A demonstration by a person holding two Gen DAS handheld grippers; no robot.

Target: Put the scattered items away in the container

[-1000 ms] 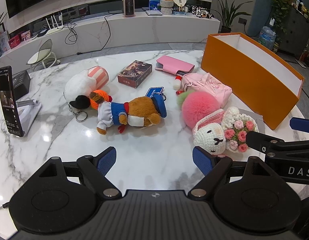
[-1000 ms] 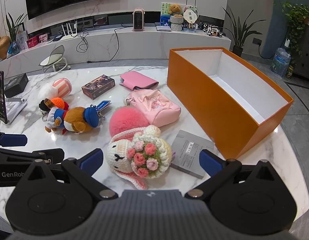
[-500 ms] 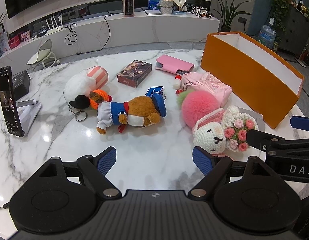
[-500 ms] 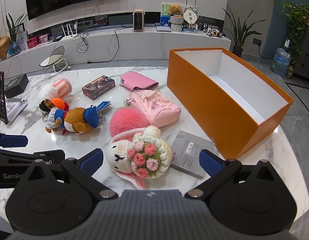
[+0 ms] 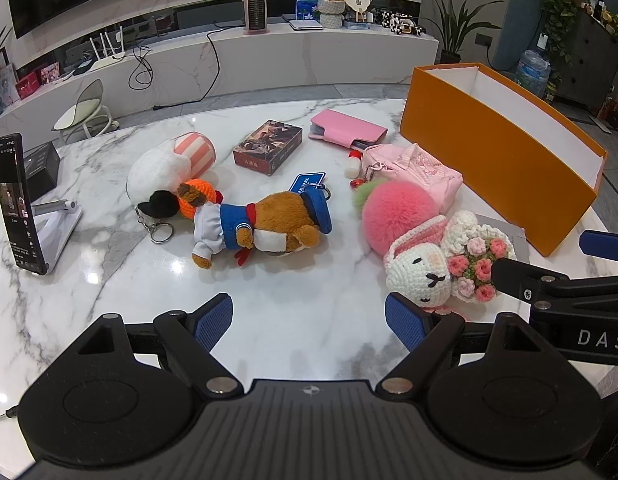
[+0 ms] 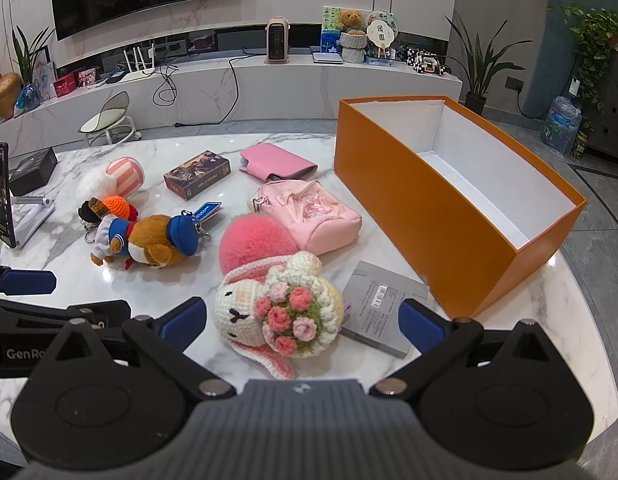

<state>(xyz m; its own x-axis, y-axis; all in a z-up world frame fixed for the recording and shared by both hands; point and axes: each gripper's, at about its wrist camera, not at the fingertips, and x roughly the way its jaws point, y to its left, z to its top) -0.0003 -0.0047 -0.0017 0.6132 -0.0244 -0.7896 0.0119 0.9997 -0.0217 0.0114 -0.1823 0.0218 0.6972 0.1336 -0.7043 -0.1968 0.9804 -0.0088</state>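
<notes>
An open orange box (image 6: 413, 216) with a white inside stands at the table's right; it also shows in the left wrist view (image 5: 505, 156). Scattered on the marble are a crochet bunny with roses (image 6: 281, 312) (image 5: 441, 264), a pink pompom (image 6: 255, 242), a pink pouch (image 6: 309, 216), a pink wallet (image 6: 279, 162), a card box (image 6: 197, 174), a sailor bear (image 6: 149, 240) (image 5: 261, 228), an orange crochet toy (image 5: 195, 200), a white striped plush (image 5: 169, 160) and a grey packet (image 6: 379, 302). My right gripper (image 6: 301, 320) is open, its fingers either side of the bunny. My left gripper (image 5: 309, 316) is open and empty.
A phone on a stand (image 5: 17, 204) and a small black box (image 5: 41, 168) sit at the table's left edge. A small white bottle (image 5: 353, 162) lies by the pouch. A white marble counter (image 5: 269, 52) runs behind the table.
Both grippers have edged slightly forward; the objects on the table have not moved.
</notes>
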